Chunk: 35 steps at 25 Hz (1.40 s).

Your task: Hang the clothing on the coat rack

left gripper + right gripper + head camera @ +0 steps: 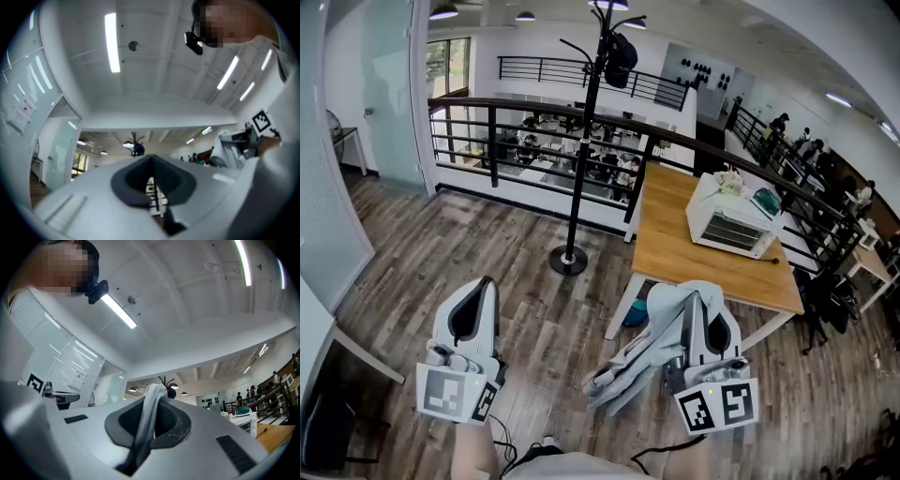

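Observation:
A black coat rack (581, 141) stands on a round base on the wood floor ahead, with a dark item (621, 58) hanging near its top. My right gripper (705, 317) is low at the right, shut on a pale grey garment (661, 337) that drapes down to its left. In the right gripper view a strip of the garment (149, 418) runs up between the jaws, and the coat rack's top (168, 383) shows just behind it. My left gripper (474, 311) is low at the left, shut with nothing in it; the coat rack (135, 146) is far ahead of it.
A wooden table (675, 244) with a white appliance (731, 225) stands right of the rack, just ahead of the right gripper. A dark railing (506, 117) runs behind the rack. A glass wall (337, 187) lines the left. A blue object (637, 314) lies under the table.

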Each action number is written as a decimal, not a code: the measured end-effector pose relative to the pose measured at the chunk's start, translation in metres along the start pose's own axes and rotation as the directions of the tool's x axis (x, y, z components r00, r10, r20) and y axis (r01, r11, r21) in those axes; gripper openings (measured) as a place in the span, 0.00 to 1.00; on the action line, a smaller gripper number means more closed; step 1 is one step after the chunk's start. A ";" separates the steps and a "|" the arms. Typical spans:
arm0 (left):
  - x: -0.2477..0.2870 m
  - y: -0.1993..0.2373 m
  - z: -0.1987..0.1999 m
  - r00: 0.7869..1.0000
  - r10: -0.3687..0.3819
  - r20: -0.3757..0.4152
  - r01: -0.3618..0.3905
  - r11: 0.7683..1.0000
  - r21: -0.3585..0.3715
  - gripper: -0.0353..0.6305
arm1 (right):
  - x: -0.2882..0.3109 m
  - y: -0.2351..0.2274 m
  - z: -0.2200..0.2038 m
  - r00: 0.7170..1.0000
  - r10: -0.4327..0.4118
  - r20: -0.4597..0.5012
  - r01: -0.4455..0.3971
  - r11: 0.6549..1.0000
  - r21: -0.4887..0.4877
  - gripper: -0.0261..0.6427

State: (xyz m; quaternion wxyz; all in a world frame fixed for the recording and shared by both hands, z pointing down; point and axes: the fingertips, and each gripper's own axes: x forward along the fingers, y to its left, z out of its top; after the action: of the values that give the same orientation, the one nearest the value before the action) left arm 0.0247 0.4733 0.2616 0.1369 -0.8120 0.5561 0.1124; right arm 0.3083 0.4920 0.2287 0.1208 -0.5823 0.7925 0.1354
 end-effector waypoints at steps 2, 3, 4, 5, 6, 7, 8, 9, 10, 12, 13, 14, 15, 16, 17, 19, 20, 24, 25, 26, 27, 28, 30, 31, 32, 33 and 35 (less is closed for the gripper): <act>0.005 0.009 -0.004 1.000 -0.007 0.002 0.007 1.000 -0.001 0.06 | 0.007 0.003 -0.002 1.000 -0.008 0.006 0.008 1.000 0.000 0.04; 0.006 0.013 -0.006 1.000 -0.011 0.003 0.011 1.000 -0.001 0.06 | 0.010 0.005 -0.003 1.000 -0.013 0.010 0.013 1.000 0.001 0.04; 0.008 0.017 -0.007 1.000 -0.014 0.004 0.014 1.000 -0.001 0.06 | 0.013 0.007 -0.004 1.000 -0.018 0.014 0.018 1.000 0.002 0.04; 0.008 0.022 -0.009 1.000 -0.016 0.004 0.016 1.000 0.000 0.06 | 0.016 0.010 -0.005 1.000 -0.022 0.018 0.022 1.000 0.004 0.04; 0.009 0.026 -0.011 1.000 -0.018 0.003 0.018 1.000 0.002 0.06 | 0.018 0.012 -0.006 0.999 -0.025 0.021 0.025 1.000 0.005 0.04; 0.009 0.031 -0.013 1.000 -0.020 0.002 0.020 1.000 0.003 0.06 | 0.021 0.015 -0.008 0.999 -0.027 0.023 0.027 1.000 0.005 0.04; 0.009 0.036 -0.015 1.000 -0.020 0.001 0.020 1.000 0.002 0.06 | 0.025 0.017 -0.009 0.999 -0.028 0.024 0.028 1.000 0.004 0.04; 0.010 0.041 -0.018 1.000 -0.019 -0.001 0.019 1.000 -0.001 0.06 | 0.028 0.019 -0.011 0.999 -0.029 0.023 0.029 1.000 0.002 0.04; 0.011 0.046 -0.021 1.000 -0.016 -0.004 0.016 1.000 -0.006 0.06 | 0.032 0.021 -0.014 0.999 -0.031 0.021 0.031 1.000 0.001 0.04; 0.014 0.054 -0.027 1.000 -0.011 -0.011 0.011 1.000 -0.016 0.06 | 0.039 0.023 -0.019 0.999 -0.033 0.014 0.033 0.999 0.009 0.04; 0.016 0.056 -0.031 1.000 -0.013 -0.016 0.012 1.000 -0.019 0.06 | 0.042 0.023 -0.021 0.999 -0.033 0.010 0.033 0.999 0.015 0.05; 0.018 0.058 -0.035 1.000 -0.016 -0.021 0.015 1.000 -0.021 0.06 | 0.045 0.023 -0.024 0.999 -0.034 0.006 0.033 0.999 0.022 0.04; 0.021 0.060 -0.038 1.000 -0.019 -0.025 0.018 1.000 -0.021 0.06 | 0.049 0.022 -0.027 0.999 -0.034 0.003 0.034 0.999 0.027 0.04; 0.024 0.062 -0.042 0.999 -0.020 -0.029 0.019 1.000 -0.023 0.06 | 0.053 0.022 -0.030 0.999 -0.034 0.000 0.034 0.999 0.031 0.04; 0.027 0.065 -0.046 0.999 -0.019 -0.033 0.018 0.999 -0.026 0.06 | 0.058 0.022 -0.033 0.999 -0.033 -0.004 0.033 0.999 0.034 0.04; 0.035 0.071 -0.054 0.999 -0.016 -0.041 0.014 0.999 -0.032 0.06 | 0.070 0.021 -0.041 1.000 -0.029 -0.010 0.029 0.999 0.037 0.04; 0.040 0.074 -0.058 0.999 -0.013 -0.044 0.011 0.999 -0.033 0.06 | 0.077 0.019 -0.044 1.000 -0.026 -0.010 0.026 0.999 0.038 0.04; 0.066 0.087 -0.068 0.999 0.003 -0.045 -0.004 1.000 -0.022 0.06 | 0.107 0.009 -0.056 1.000 -0.015 0.001 0.015 0.999 0.049 0.05; 0.073 0.090 -0.070 0.999 0.006 -0.044 -0.007 1.000 -0.018 0.06 | 0.115 0.005 -0.059 1.000 -0.013 0.004 0.013 0.998 0.054 0.04; 0.081 0.094 -0.072 0.999 0.009 -0.043 -0.010 1.000 -0.012 0.06 | 0.125 0.002 -0.062 1.000 -0.009 0.009 0.009 0.998 0.059 0.04; 0.090 0.098 -0.073 0.999 0.013 -0.040 -0.013 1.000 -0.007 0.06 | 0.135 -0.001 -0.065 1.000 -0.006 0.014 0.005 0.998 0.063 0.04; 0.100 0.101 -0.074 0.999 0.016 -0.035 -0.016 1.000 -0.001 0.06 | 0.146 -0.004 -0.067 1.000 -0.001 0.019 0.000 0.998 0.066 0.05; 0.121 0.108 -0.075 0.999 0.025 -0.027 -0.025 1.000 0.007 0.06 | 0.167 -0.011 -0.073 1.000 0.008 0.026 -0.009 0.997 0.071 0.05; 0.131 0.111 -0.077 0.999 0.029 -0.024 -0.029 1.000 0.010 0.06 | 0.178 -0.015 -0.075 1.000 0.012 0.028 -0.014 0.997 0.073 0.05; 0.142 0.113 -0.078 0.999 0.032 -0.022 -0.031 0.999 0.013 0.06 | 0.188 -0.020 -0.078 0.999 0.016 0.029 -0.018 0.997 0.075 0.05; 0.153 0.114 -0.079 0.999 0.034 -0.020 -0.034 0.999 0.015 0.06 | 0.198 -0.025 -0.080 0.999 0.021 0.030 -0.023 0.997 0.077 0.04; 0.174 0.116 -0.080 0.999 0.038 -0.012 -0.038 0.999 0.020 0.06 | 0.217 -0.035 -0.083 0.999 0.031 0.036 -0.033 0.996 0.079 0.05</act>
State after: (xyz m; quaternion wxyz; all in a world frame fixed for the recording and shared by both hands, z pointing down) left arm -0.0193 0.2540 0.2675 0.1391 -0.8006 0.5735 0.1044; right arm 0.2754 0.2593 0.2274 0.1555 -0.5618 0.8042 0.1161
